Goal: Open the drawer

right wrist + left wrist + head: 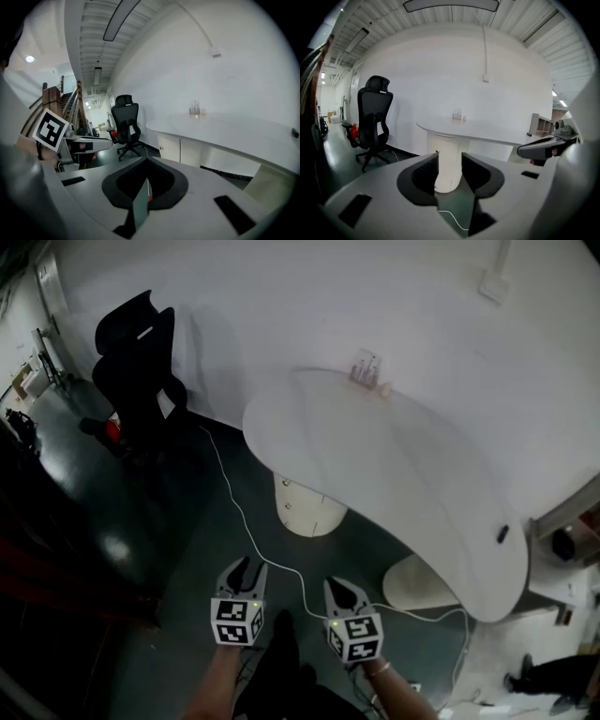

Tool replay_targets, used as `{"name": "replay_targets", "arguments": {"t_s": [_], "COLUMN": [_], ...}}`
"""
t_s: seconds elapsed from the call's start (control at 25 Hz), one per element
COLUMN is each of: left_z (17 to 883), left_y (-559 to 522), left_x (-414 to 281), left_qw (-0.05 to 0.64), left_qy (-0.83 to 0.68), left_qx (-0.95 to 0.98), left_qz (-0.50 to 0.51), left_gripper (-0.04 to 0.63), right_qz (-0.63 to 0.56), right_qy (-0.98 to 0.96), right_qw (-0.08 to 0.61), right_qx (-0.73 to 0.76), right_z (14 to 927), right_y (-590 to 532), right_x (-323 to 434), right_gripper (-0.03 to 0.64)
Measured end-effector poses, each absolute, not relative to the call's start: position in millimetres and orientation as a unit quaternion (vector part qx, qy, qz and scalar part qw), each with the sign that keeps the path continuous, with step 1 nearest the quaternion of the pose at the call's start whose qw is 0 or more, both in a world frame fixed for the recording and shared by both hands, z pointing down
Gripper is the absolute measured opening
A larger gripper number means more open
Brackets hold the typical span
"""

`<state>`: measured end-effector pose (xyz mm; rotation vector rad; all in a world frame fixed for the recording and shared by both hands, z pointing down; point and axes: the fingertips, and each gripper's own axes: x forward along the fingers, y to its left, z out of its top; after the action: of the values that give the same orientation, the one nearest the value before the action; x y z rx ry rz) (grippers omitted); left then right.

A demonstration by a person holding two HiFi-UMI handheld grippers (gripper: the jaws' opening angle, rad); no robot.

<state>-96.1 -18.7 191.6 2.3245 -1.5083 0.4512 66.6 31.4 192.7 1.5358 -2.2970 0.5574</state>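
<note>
Left tongs gape wide, empty; right tongs pinched together, empty. Both aim at 12 o'clock toward the drawer under the table, well apart from it. Left looks ready for the knob.

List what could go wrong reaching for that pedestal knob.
The cable lies on the floor in front of the pedestal, so a step forward could catch it. The knob is small, so the left gripper, open and empty, might slip off it. The right gripper is shut, so it cannot grip until opened.
</note>
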Motion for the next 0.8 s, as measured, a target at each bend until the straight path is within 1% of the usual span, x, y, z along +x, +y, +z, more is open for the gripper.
{"name": "replay_targets", "arguments": {"t_s": [0.16, 0.4, 0.52, 0.8], "left_z": [214, 271, 311, 425], "left_y": [-75, -140, -160, -195], "left_x": [-100, -100, -100, -92], "left_qw": [0.171, 0.172, 0.175, 0.176], "left_qy": [-0.520, -0.510, -0.506, -0.498], "left_qx": [0.820, 0.823, 0.826, 0.830], "left_qz": [0.164, 0.178, 0.178, 0.179], "left_gripper": [0.141, 0.145, 0.147, 0.153], "right_qz": [0.207, 0.227, 0.231, 0.229], "right_qy": [-0.793, -0.784, -0.781, -0.778], "right_qw": [0.169, 0.188, 0.196, 0.191], "right_qx": [0.547, 0.547, 0.547, 0.552], "right_z": [213, 270, 311, 417], "right_y": [-16, -63, -76, -104], "right_x": [61, 59, 60, 69], "right_gripper": [0.003, 0.003, 0.003, 0.003]}}
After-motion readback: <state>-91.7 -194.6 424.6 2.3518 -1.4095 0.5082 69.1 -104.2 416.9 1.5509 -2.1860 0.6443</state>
